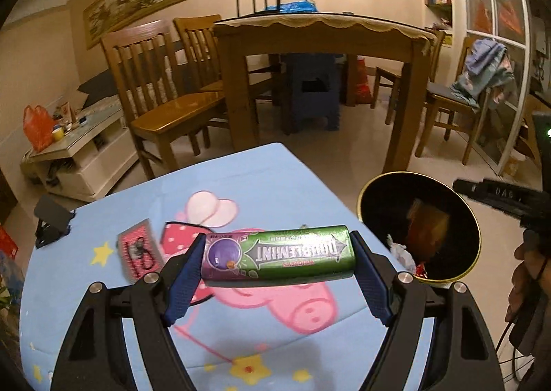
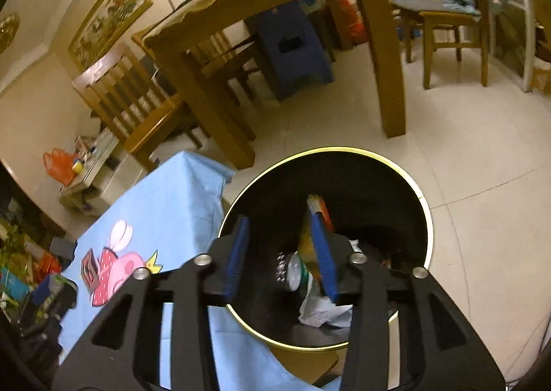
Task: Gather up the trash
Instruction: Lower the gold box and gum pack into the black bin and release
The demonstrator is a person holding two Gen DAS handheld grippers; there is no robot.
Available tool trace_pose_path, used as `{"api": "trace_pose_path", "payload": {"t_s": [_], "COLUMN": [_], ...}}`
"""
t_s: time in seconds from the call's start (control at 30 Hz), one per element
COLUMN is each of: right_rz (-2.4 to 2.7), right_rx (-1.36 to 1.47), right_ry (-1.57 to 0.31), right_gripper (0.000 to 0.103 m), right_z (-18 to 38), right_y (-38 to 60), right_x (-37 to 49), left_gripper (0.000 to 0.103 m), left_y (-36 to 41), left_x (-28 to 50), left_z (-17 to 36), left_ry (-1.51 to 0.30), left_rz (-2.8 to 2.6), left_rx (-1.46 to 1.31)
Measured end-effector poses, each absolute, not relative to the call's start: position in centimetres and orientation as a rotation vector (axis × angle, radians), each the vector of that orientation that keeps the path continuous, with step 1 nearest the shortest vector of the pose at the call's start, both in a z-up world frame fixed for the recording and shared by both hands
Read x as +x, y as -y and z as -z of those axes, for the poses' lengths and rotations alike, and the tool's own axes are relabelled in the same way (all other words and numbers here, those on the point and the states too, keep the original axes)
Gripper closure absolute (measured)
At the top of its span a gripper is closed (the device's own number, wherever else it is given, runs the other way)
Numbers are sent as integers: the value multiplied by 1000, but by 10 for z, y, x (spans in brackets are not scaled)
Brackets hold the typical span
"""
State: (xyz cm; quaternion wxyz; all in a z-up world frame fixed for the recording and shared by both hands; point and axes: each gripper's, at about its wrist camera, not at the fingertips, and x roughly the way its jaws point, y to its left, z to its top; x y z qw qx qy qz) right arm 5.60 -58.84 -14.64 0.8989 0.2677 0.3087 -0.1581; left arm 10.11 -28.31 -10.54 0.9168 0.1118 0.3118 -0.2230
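My left gripper [image 1: 277, 265] is shut on a green Doublemint gum pack [image 1: 279, 256], held end to end between the blue pads above the blue cartoon tablecloth [image 1: 213, 191]. A pink patterned packet [image 1: 137, 253] lies on the cloth to the left; it also shows in the right wrist view [image 2: 90, 269]. The black round bin with a gold rim [image 1: 418, 225] stands to the right of the table. My right gripper [image 2: 282, 253] is open and empty directly over the bin [image 2: 427, 218], which holds an orange box [image 2: 318, 215], crumpled white paper [image 2: 323, 313] and other trash.
A wooden dining table [image 1: 320, 36] with chairs [image 1: 162, 81] and a blue stool [image 1: 311, 91] stand behind on the tiled floor. A low white cabinet [image 1: 72, 156] with an orange bag is at left. A black phone stand [image 1: 50, 218] sits at the cloth's left edge.
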Motion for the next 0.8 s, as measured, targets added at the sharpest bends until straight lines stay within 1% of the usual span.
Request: {"api": "trace_pose_path", "payload": {"t_s": [0.03, 0.07, 0.1, 0.17, 0.23, 0.27, 0.33, 0.43, 0.63, 0.7, 0.8], "right_rz": [332, 336, 352, 382, 392, 410, 450, 497, 531, 537, 550], "right_rx": [561, 568, 574, 586, 610, 621, 636, 681, 728, 725, 716], "right_ry": [-613, -594, -570, -530, -482, -452, -396, -307, -263, -258, -244], "right_gripper": [53, 49, 48, 38, 35, 30, 26, 25, 23, 22, 18], "right_z": [142, 140, 137, 131, 124, 121, 113, 107, 107, 105, 101], "right_y": [590, 591, 592, 596, 603, 606, 616, 629, 648, 649, 647], "right_x": [53, 50, 44, 34, 21, 13, -4, -29, -52, -56, -60], "left_gripper": [25, 25, 25, 25, 25, 25, 25, 25, 25, 25, 25], "left_y": [286, 292, 297, 308, 320, 330, 348, 376, 446, 457, 458], "left_x": [101, 101, 100, 98, 98, 97, 98, 100, 100, 105, 112], "left_z": [106, 107, 107, 108, 109, 110, 112, 114, 111, 114, 120], "left_ry": [-641, -641, -641, -641, -638, -639, -642, -661, -653, -677, -713], "left_rz": [463, 471, 480, 497, 513, 529, 556, 609, 708, 718, 721], "left_rx": [234, 239, 245, 256, 269, 280, 295, 295, 339, 329, 311]}}
